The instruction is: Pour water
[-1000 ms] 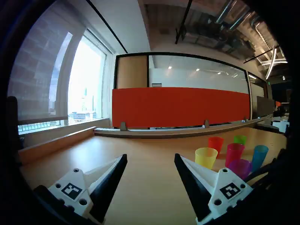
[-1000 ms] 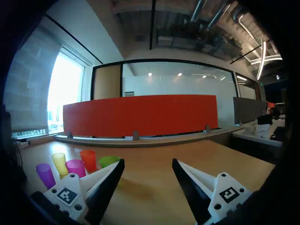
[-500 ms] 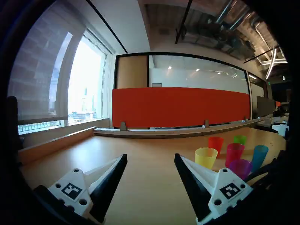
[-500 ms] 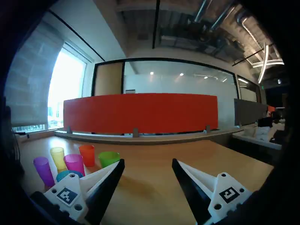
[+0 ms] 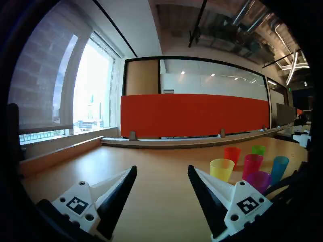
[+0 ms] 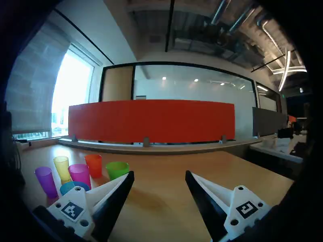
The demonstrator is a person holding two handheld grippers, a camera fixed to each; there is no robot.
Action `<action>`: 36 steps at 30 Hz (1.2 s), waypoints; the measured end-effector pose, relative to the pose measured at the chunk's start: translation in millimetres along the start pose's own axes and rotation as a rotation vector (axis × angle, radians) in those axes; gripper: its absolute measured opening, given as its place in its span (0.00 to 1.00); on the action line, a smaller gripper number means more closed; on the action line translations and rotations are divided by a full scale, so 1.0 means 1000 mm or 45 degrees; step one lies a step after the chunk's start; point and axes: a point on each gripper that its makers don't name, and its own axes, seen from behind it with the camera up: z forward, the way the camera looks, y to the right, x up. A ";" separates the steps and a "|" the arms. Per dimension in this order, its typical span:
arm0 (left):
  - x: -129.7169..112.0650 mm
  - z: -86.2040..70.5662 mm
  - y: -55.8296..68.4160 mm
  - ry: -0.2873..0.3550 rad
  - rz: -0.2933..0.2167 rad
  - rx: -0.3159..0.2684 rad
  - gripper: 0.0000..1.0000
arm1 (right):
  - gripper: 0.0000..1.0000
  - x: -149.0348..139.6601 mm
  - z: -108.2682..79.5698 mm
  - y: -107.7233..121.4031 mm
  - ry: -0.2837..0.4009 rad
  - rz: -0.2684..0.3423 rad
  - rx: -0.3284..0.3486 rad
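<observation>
Right gripper [image 6: 159, 172] had shifted since 1 s ago; blue cup [image 6: 72, 187] now showed w/ other coloured cups [image 6: 80, 174] on table [image 6: 169, 161], at its left; contents unclear. Left gripper [image 5: 161, 167] unmoved. Both spread wide, holding nothing.
</observation>
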 end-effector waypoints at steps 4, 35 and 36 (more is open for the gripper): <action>0.000 0.000 0.000 0.000 0.000 0.000 0.93 | 0.98 -0.001 0.001 0.000 -0.001 0.000 0.000; -0.002 0.001 0.000 0.001 0.000 0.000 0.93 | 0.99 -0.002 0.000 -0.001 -0.004 0.002 -0.001; -0.002 0.001 0.000 0.001 0.000 0.000 0.93 | 0.99 -0.002 0.000 -0.001 -0.004 0.002 -0.001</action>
